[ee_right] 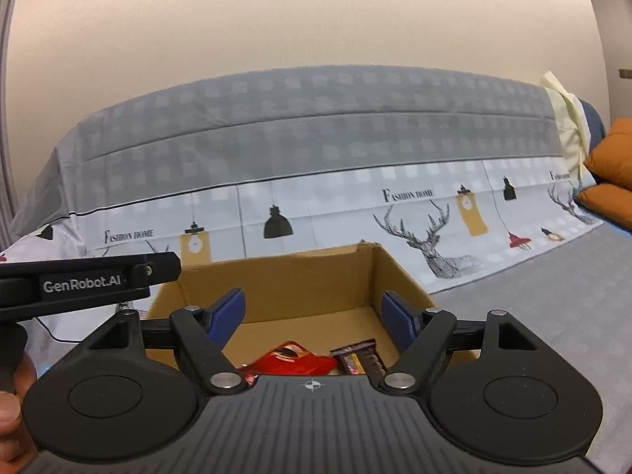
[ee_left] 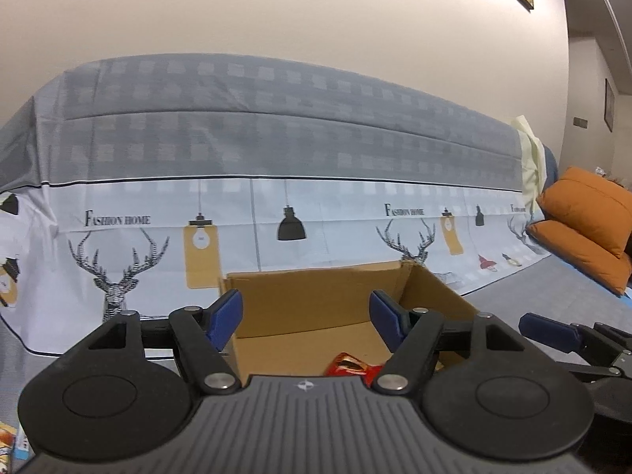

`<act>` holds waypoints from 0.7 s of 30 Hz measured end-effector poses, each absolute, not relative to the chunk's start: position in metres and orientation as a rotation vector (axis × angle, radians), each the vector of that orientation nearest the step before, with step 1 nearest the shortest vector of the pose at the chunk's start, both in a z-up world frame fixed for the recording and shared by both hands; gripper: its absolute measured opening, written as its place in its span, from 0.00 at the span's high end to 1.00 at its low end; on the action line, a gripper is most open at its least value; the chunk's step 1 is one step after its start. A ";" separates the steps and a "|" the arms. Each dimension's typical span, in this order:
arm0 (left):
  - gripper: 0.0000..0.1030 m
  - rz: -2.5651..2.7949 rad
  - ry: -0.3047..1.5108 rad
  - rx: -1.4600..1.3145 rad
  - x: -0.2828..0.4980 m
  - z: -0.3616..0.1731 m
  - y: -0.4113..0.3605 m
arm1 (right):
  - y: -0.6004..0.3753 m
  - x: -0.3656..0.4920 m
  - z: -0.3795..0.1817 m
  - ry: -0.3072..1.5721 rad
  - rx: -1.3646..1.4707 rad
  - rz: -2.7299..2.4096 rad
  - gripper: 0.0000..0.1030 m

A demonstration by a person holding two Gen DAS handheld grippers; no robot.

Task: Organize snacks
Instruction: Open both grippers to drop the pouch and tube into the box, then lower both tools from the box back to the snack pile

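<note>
An open cardboard box (ee_left: 316, 296) (ee_right: 284, 284) stands on the grey surface right in front of both grippers. Inside it lie a red snack packet (ee_right: 292, 361) (ee_left: 351, 367) and a dark brown snack bar wrapper (ee_right: 361, 359). My left gripper (ee_left: 306, 318) is open and empty, its blue pads (ee_left: 227, 316) spread over the box's near side. My right gripper (ee_right: 314, 316) is open and empty, above the box's near edge, over the snacks. The right gripper's finger shows at the right edge of the left wrist view (ee_left: 553, 333).
A sofa draped in a grey and white deer-print cover (ee_left: 276, 150) (ee_right: 316, 150) rises just behind the box. Orange cushions (ee_left: 584, 221) (ee_right: 612, 170) lie at the right. Some packaging (ee_left: 12, 442) shows at the lower left corner. The left gripper's body (ee_right: 79, 284) crosses the right wrist view.
</note>
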State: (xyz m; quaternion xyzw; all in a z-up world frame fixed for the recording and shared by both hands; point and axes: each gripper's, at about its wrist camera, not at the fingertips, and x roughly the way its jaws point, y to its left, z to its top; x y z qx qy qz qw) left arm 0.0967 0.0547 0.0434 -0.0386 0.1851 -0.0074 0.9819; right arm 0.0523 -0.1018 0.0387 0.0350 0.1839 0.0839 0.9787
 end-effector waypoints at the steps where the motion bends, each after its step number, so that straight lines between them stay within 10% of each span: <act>1: 0.29 -0.008 0.373 -0.077 0.096 0.044 0.058 | -0.099 0.052 0.039 0.371 0.071 0.174 0.24; 9: 0.58 0.059 0.408 -0.083 0.086 0.047 0.090 | -0.075 0.051 0.044 0.386 0.082 0.239 0.24; 21: 0.58 0.236 0.454 -0.131 0.062 0.053 0.162 | 0.001 0.033 0.045 0.365 0.066 0.413 0.38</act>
